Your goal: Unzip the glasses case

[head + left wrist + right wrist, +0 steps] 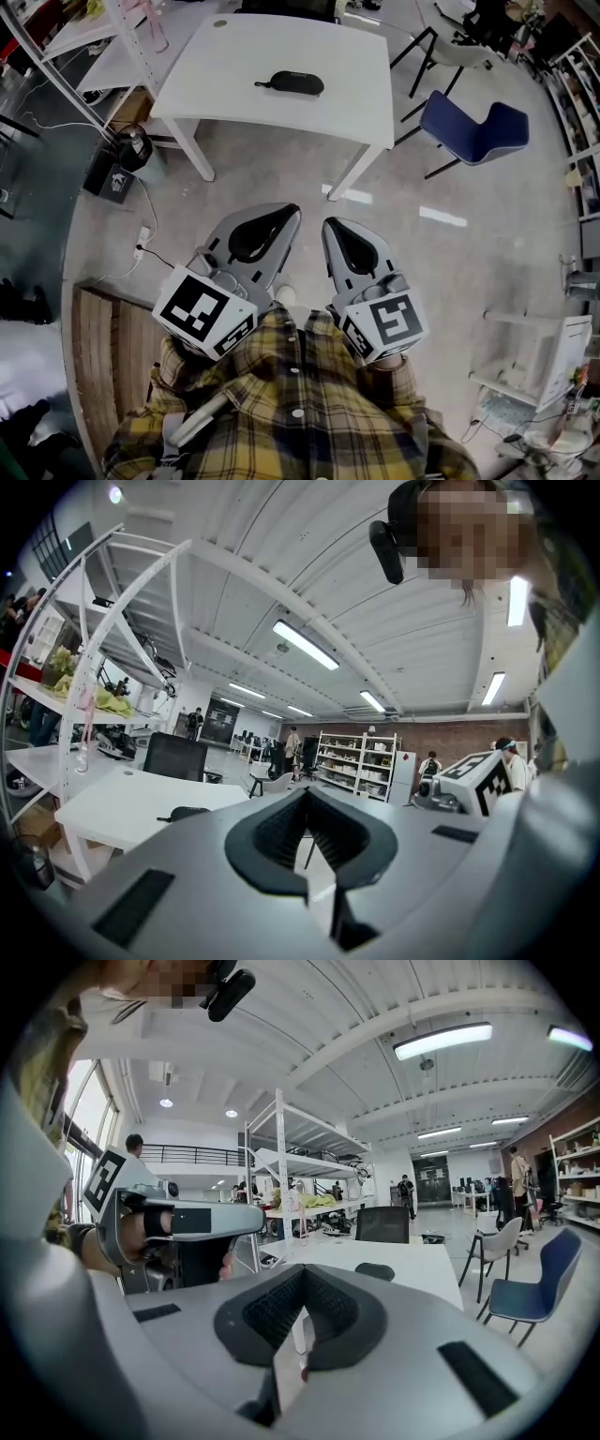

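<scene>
1. A black oval glasses case [291, 82] lay on the white table [361, 66], well apart from both grippers.
2. The left gripper [284, 216] and right gripper [331, 226] were pinched together, empty.
3. Arriving closed, they might shove the case away.

Glasses case [291, 82] on the white table [356, 103] is too small in head view to tell zipped or open; the nub at its left end is prob. the pull tab. In left gripper view the left gripper [307, 803] body hides the case's lower edge. Plaid shirt [300, 412] is cropped at btm edge.
</scene>
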{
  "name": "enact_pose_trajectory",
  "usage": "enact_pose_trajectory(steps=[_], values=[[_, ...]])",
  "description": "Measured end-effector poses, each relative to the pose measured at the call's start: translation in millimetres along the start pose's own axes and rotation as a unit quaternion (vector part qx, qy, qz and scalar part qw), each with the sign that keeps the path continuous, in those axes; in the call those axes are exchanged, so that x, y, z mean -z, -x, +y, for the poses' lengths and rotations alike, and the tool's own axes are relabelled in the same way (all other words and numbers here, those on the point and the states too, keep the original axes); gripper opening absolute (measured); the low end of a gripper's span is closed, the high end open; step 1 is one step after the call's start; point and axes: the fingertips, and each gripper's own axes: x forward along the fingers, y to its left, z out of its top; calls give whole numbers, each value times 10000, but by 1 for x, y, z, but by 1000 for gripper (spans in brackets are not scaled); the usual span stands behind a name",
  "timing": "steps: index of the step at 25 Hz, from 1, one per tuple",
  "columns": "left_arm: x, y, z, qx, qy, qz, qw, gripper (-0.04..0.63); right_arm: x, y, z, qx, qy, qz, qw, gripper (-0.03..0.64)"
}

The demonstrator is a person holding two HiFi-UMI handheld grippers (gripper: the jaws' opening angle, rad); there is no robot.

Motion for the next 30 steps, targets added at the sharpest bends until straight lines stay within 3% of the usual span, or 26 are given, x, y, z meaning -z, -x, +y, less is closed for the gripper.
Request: enact_pose_trajectory(steps=[6, 12, 23, 30], values=[[1, -20, 32, 44, 1, 34, 10000, 9, 1, -33, -16, 36, -35, 52, 10000, -2], [-16, -50, 96, 243, 4, 32, 9997, 9, -9, -100, -36, 214, -31, 189, 9996, -2], [-42, -108, 220, 728, -61, 220, 9971, 9, -26, -219, -89, 885, -203, 425, 9950, -2], [-33, -128, 260, 983, 134, 421, 9942, 9, -26, -260, -106, 1255, -258, 539, 9903, -2]])
